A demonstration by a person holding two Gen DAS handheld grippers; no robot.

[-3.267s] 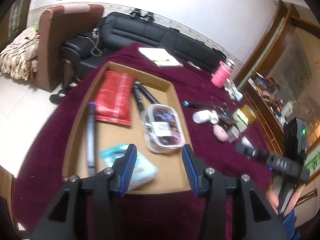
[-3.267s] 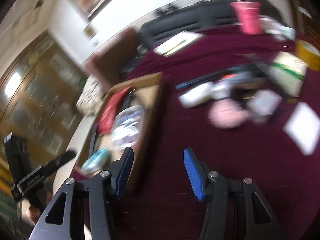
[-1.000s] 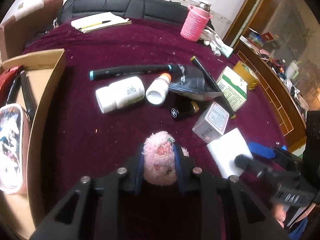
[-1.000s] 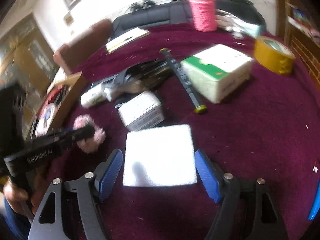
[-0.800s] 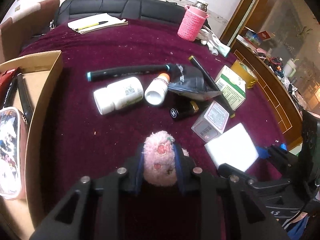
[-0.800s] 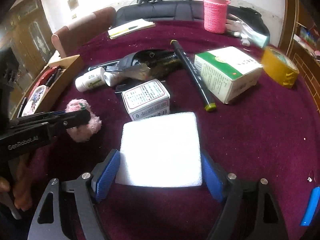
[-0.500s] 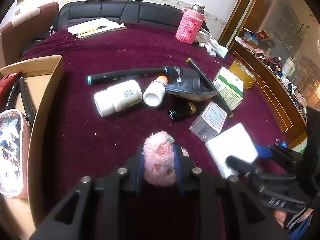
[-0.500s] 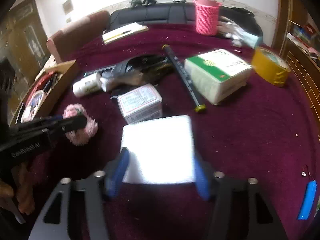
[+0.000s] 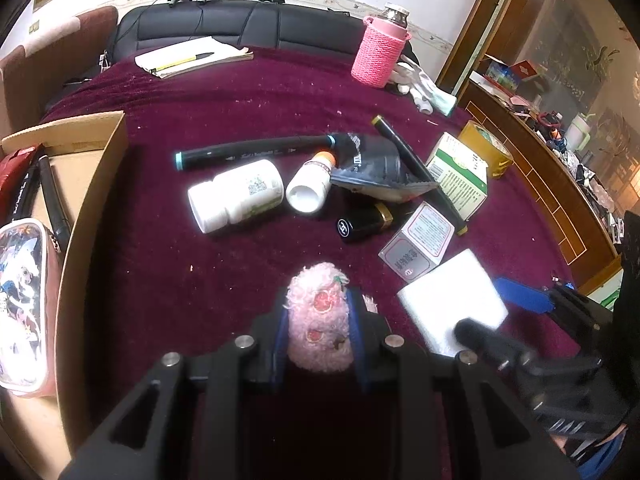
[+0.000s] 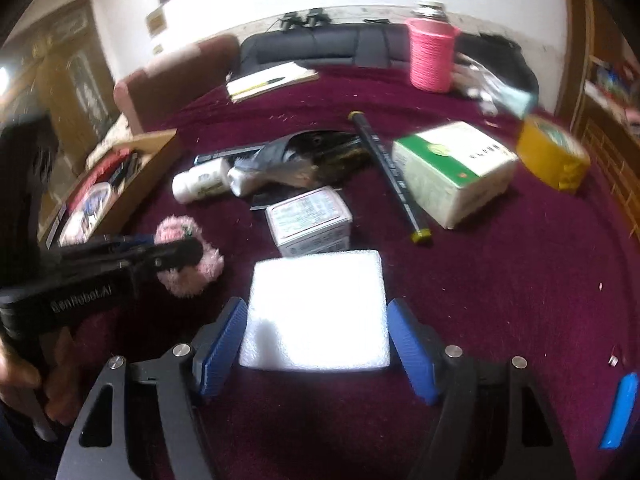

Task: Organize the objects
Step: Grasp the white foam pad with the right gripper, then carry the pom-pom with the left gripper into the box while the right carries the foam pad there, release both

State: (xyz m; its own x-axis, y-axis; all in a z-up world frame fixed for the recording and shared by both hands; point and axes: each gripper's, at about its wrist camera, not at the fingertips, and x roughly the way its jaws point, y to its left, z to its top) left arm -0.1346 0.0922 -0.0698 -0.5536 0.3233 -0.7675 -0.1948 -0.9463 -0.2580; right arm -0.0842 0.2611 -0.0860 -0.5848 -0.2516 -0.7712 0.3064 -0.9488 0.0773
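A pink fluffy toy [image 9: 318, 328] sits between the fingers of my left gripper [image 9: 317, 300], which is shut on it just above the maroon cloth. The right wrist view shows the same toy [image 10: 188, 276] in that gripper [image 10: 172, 256], with a hand behind it. A white foam block [image 10: 316, 284] lies on the cloth between the blue pads [image 10: 412, 344] of my right gripper [image 10: 315, 308]. Its jaws are opening and the pads stand just off the block's sides. In the left wrist view the block [image 9: 452, 300] lies at lower right.
An open cardboard box [image 9: 96, 184] at left holds a clear pouch [image 9: 22, 304], markers and a red packet. Two white bottles [image 9: 236, 196], markers, a black pouch, a lipstick, a small box [image 10: 308, 220], a green box [image 10: 456, 172], yellow tape [image 10: 554, 156] and a pink bottle [image 10: 430, 56] lie beyond.
The right jaws closed in on the foam block half a second ago and have spread apart again. The left gripper has kept still, holding the pink toy.
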